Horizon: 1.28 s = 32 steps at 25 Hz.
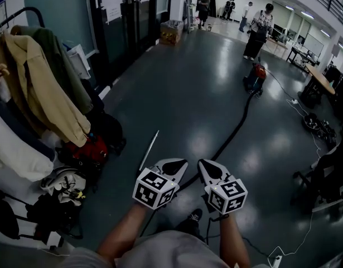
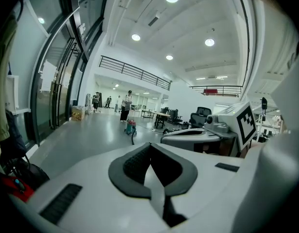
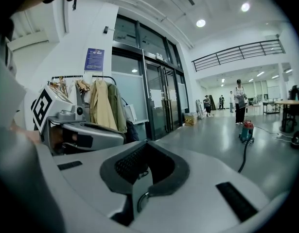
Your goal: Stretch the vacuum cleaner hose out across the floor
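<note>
A red and blue vacuum cleaner (image 1: pixel 255 77) stands far off on the dark floor. Its black hose (image 1: pixel 233 132) runs from it in a long line toward me and passes under my grippers. A pale wand (image 1: pixel 149 149) lies on the floor just left of them. My left gripper (image 1: pixel 179 166) and right gripper (image 1: pixel 207 166) are held side by side above the floor, both shut and empty. In the left gripper view my left gripper (image 2: pixel 150 152) points at the vacuum cleaner (image 2: pixel 131 126). The right gripper view shows my right gripper (image 3: pixel 147 152) with the vacuum cleaner (image 3: pixel 246 131) and hose (image 3: pixel 244 157) at the right.
A clothes rack with jackets (image 1: pixel 43 82) and bags (image 1: pixel 85 149) lines the left side. A person (image 1: pixel 257 32) stands behind the vacuum cleaner. Desks (image 1: pixel 319 80), office chairs (image 1: pixel 327 172) and floor cables (image 1: pixel 296 104) fill the right side. A cardboard box (image 1: pixel 171 32) sits by the glass doors.
</note>
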Tool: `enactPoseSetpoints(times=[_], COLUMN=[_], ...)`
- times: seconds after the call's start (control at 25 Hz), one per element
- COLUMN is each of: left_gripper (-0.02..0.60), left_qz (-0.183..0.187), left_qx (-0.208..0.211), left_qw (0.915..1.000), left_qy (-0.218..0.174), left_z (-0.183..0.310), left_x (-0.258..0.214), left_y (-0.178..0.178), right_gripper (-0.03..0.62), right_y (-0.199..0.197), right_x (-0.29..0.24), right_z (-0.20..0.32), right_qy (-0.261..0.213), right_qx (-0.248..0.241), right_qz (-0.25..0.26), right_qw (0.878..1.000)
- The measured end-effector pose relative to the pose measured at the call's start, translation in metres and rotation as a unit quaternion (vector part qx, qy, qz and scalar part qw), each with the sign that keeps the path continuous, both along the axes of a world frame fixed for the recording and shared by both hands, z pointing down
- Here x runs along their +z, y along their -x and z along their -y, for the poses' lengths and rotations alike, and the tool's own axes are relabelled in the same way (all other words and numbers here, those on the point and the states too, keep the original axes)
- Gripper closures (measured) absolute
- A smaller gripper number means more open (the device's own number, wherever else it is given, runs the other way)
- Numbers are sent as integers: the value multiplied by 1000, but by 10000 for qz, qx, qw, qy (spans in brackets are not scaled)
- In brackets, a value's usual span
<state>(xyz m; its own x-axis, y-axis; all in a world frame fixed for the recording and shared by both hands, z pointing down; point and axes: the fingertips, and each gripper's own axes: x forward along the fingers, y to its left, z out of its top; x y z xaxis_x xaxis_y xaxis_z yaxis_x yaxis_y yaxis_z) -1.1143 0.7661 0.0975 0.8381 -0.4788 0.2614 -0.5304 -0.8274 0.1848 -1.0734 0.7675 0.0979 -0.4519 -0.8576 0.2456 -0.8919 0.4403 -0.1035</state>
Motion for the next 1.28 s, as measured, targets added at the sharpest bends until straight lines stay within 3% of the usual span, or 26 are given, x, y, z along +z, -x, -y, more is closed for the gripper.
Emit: enactPoseSetpoints(times=[1.28], left_gripper=[572], left_qz=[-25], left_qx=[-50], left_qw=[10000], left_qy=[10], left_z=[-17], left_x=[-2], left_y=[-5], right_gripper=[589], right_y=[4], right_x=[-18], right_z=[-15], right_qy=[-207], right_qx=[-213], right_qz=[13], right_qw=[9996])
